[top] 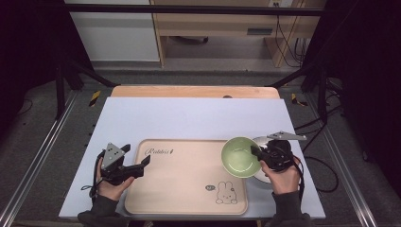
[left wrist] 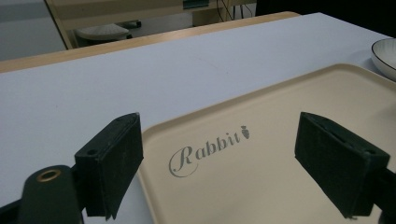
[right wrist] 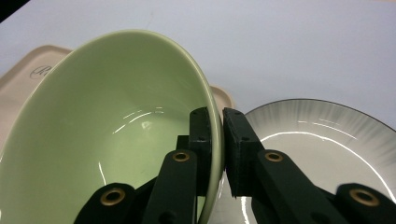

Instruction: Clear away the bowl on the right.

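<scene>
Green bowl (right wrist: 107,135), rim clamped in my right gripper (right wrist: 217,140), I'm carrying level toward the rabbit tray's (top: 189,198) three o'clock edge, clearing the white plate (right wrist: 322,140), left gripper (left wrist: 219,163) waiting with jaws apart.

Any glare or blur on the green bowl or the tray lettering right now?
Right gripper view: curved glare streaks inside the green bowl and on the white plate, rim grip sharp. Left gripper view: tray lettering crisp, near pads slightly soft. High view: even light, dark surroundings.
</scene>
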Motion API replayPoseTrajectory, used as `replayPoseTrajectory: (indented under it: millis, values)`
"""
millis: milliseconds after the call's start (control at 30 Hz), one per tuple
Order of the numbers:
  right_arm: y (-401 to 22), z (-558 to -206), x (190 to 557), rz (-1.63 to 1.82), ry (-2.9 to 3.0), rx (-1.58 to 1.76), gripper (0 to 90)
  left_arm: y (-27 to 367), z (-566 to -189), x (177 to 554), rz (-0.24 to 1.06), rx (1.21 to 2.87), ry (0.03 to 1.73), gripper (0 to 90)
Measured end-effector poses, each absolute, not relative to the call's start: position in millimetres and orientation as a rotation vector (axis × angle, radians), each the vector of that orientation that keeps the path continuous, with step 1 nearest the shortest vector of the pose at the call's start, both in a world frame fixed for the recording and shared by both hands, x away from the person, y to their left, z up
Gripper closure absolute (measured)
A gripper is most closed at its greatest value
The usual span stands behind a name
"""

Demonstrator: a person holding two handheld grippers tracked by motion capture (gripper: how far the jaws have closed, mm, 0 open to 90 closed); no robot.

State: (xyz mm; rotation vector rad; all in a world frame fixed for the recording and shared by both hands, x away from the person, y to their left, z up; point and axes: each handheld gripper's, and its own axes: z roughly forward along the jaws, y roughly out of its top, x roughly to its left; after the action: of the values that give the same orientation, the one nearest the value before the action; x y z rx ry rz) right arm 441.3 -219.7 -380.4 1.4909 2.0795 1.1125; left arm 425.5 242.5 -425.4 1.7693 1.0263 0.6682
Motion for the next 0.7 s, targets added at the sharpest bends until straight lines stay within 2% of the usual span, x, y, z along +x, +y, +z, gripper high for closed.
replayPoseTrajectory:
  millis: [700]
  values:
    - [-180.9,-377.2,449.4,1.148,2.171,1.404,82.4,242.5,-425.7,425.4,0.669,1.772,1.025,15.1]
